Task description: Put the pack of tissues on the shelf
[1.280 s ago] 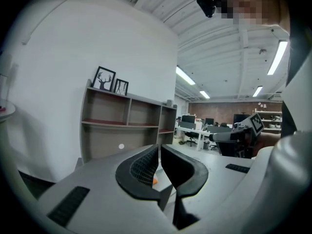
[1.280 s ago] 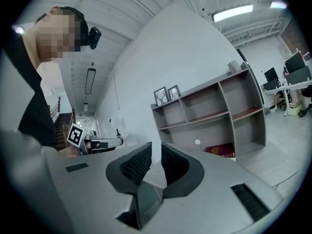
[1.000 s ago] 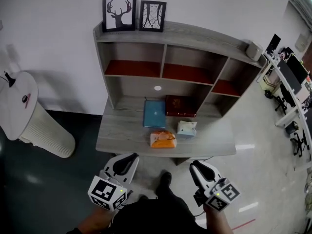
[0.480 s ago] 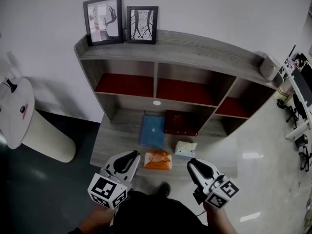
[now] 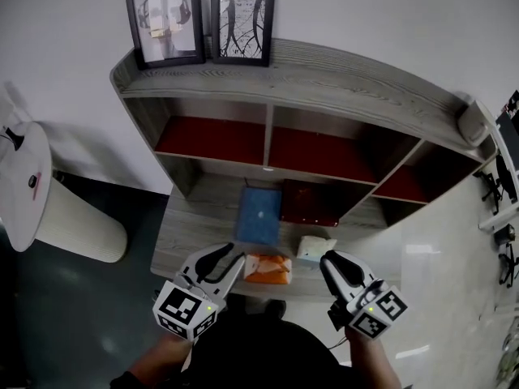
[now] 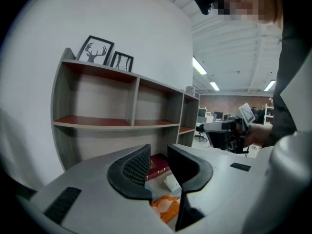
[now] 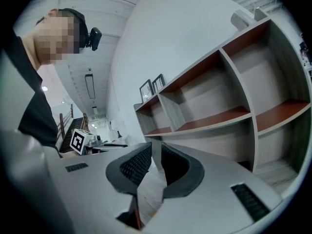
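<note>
The left gripper (image 5: 229, 259) has just been opening its jaws, half wide and empty, probably to take the orange pack (image 5: 268, 268) at the desk's (image 5: 186, 235) front edge. The right gripper (image 5: 332, 260) is closed, empty.

Shelf unit (image 5: 340, 71): grey wood-grain board, matt. Inner shelf boards (image 5: 211, 140): red-brown, smooth. Tissue pack (image 5: 268, 269): orange plastic film, glossy and crinkled. Floor (image 5: 438, 294): polished, reflective. Picture frames (image 5: 165, 21): black, glass-fronted, reflective.
</note>
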The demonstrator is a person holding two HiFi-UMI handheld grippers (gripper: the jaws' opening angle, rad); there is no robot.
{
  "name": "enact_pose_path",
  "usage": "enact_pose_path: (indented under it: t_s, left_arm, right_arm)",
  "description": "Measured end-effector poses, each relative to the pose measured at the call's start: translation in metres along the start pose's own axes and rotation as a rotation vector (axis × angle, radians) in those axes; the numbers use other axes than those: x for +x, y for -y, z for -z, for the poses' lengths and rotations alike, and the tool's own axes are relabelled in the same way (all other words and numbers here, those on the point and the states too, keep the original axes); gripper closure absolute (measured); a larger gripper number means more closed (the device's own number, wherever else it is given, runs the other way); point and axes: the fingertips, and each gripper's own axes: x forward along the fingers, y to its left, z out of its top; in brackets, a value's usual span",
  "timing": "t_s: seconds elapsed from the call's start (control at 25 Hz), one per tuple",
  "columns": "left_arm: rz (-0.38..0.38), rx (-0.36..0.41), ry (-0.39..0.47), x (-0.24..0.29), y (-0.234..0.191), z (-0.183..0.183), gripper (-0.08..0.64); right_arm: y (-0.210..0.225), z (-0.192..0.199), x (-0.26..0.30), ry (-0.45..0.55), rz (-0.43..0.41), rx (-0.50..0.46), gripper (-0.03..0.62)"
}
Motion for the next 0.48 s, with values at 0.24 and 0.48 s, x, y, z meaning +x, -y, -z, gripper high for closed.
enact_pose_path:
  t_s: [0.24,0.48]
  left_arm:
    - [0.037,-0.003,-0.061,0.022,-0.014,0.043,0.392]
    - [0.119,0.0,-0.179,0.043,-0.015,0.119,0.36]
  right_arm:
    - [0.005,0.005,0.019,-0.033,0.009,0.012,0.571]
    - [0.009,0.028,0.032,-0.09,0.011,0.054,0.571]
